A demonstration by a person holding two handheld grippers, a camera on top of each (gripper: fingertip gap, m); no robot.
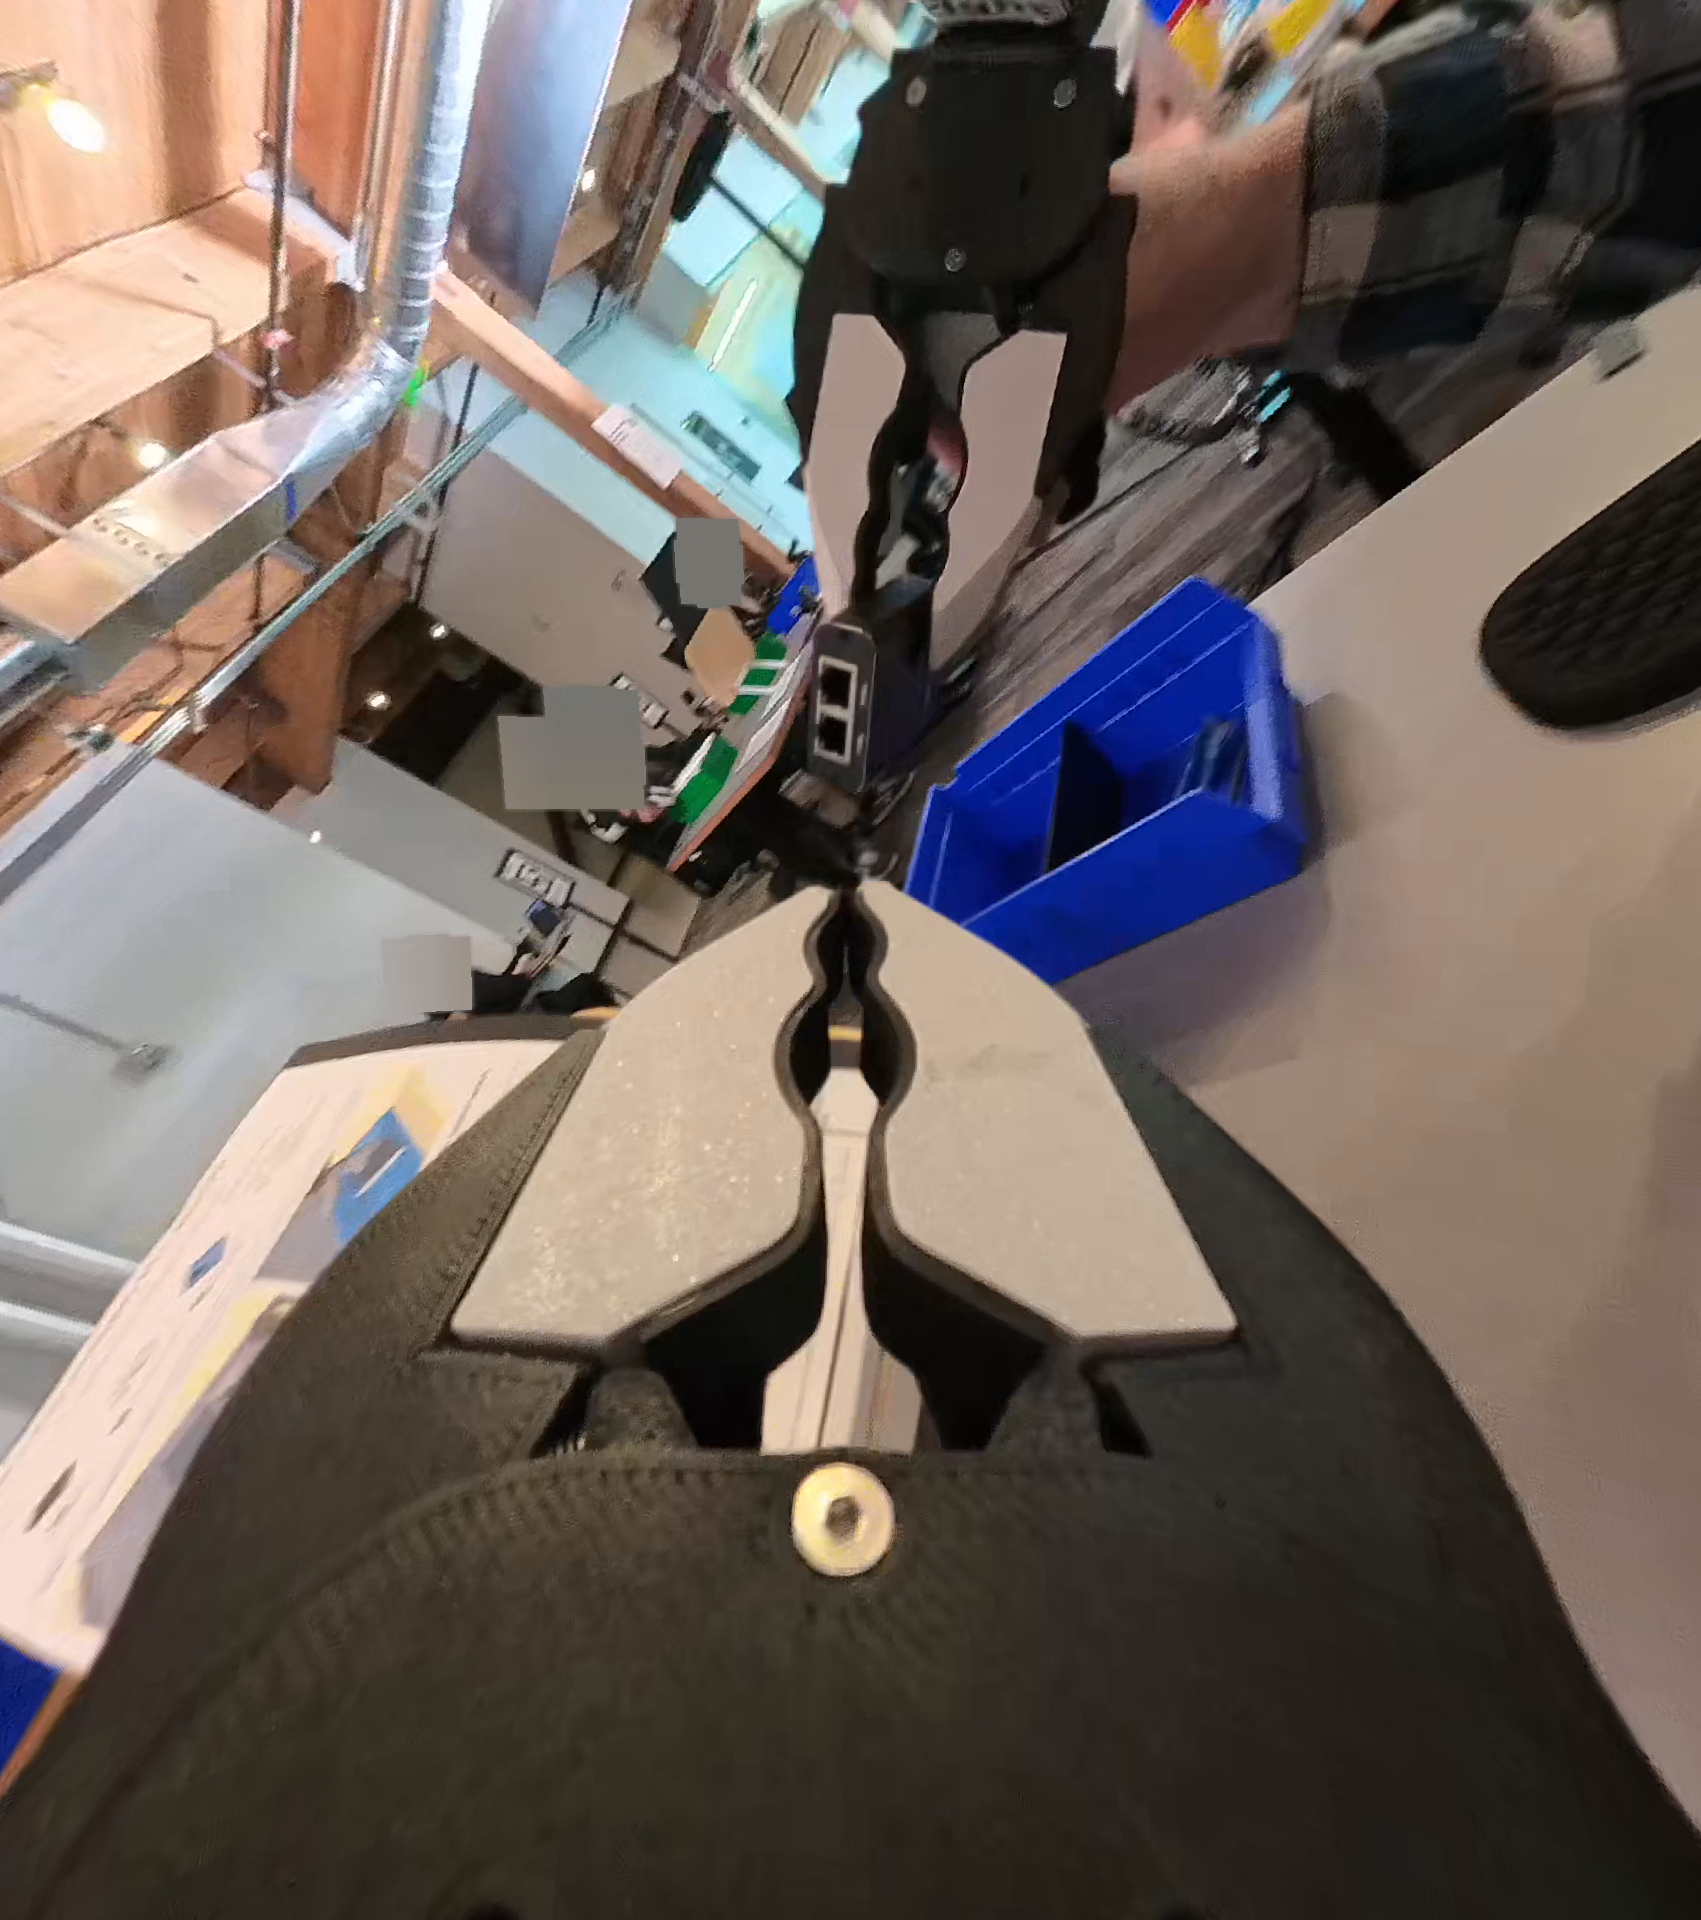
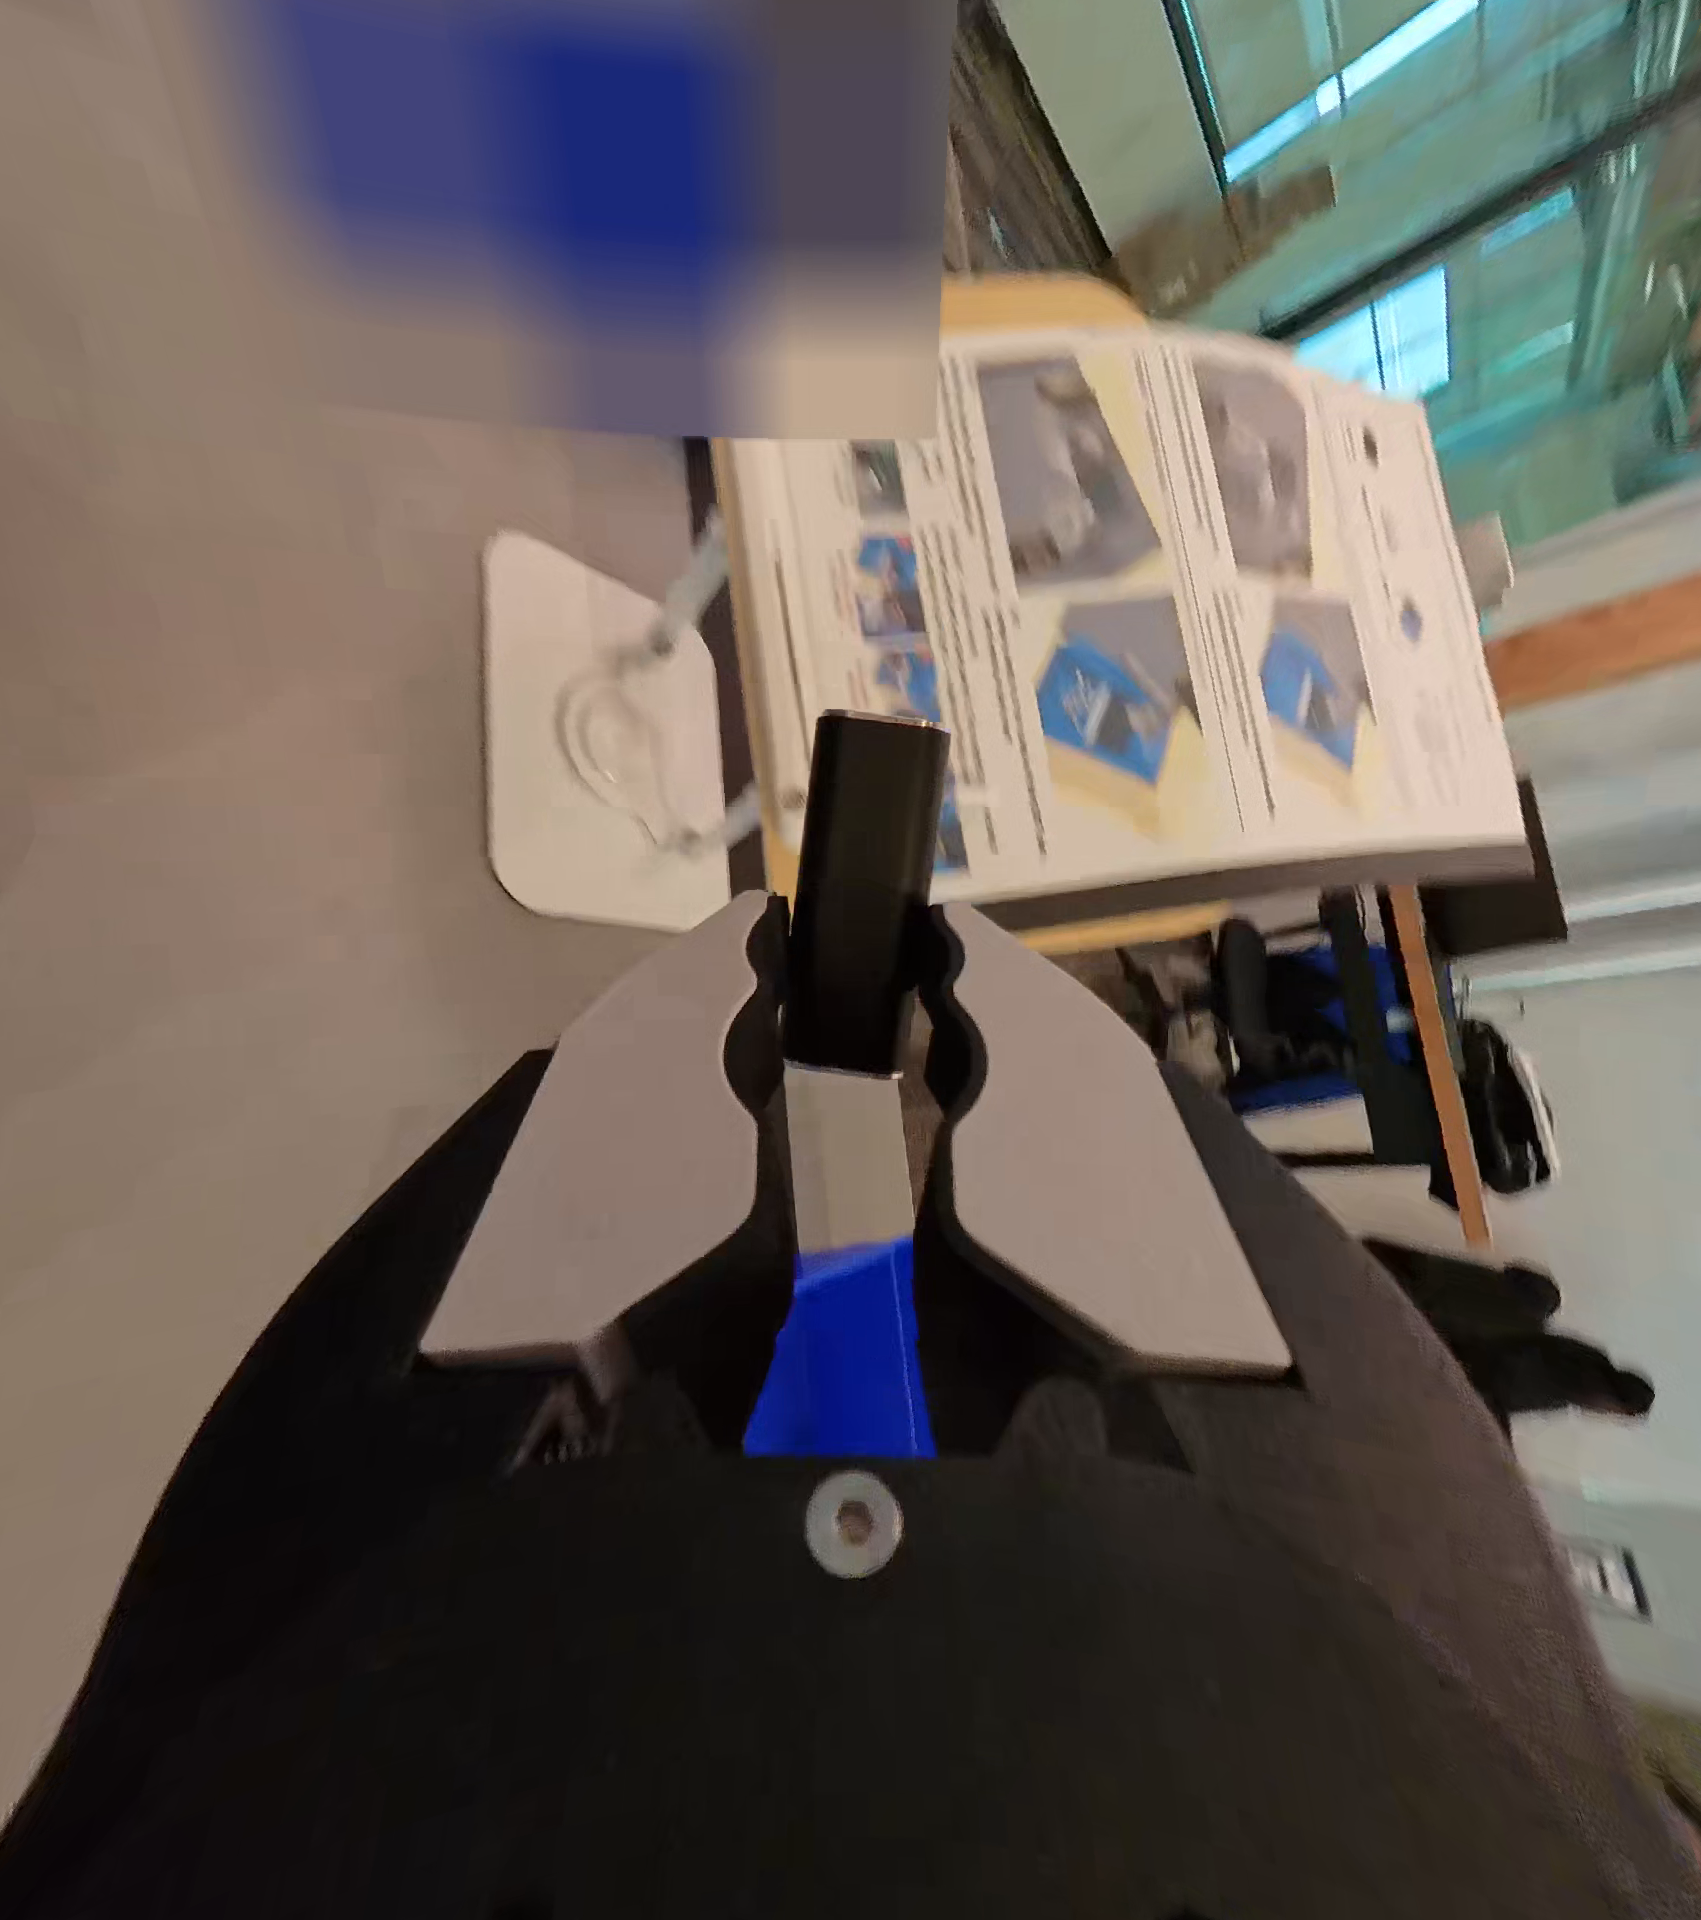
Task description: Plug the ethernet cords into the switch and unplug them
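My right gripper (image 2: 851,925) is shut on the black switch (image 2: 861,883), a small oblong box that stands up between its pads and is lifted off the table. The left wrist view shows the same switch (image 1: 841,707) from its port end, with two sockets facing me, hanging from the right gripper (image 1: 887,613). My left gripper (image 1: 851,896) is shut, its tips together a little short of the switch's ports. I cannot make out a cord between its pads. A pale looped cord (image 2: 617,727) lies on a white pad on the grey table (image 2: 150,831).
A blue divided bin (image 1: 1137,790) sits on the table to the right of the left gripper. A black mesh object (image 1: 1656,582) lies farther right. A printed poster board (image 2: 1137,623) stands at the table's edge. A person's sleeve (image 1: 1397,156) is behind the right gripper. Tip to tip, the grippers are about 15 cm apart.
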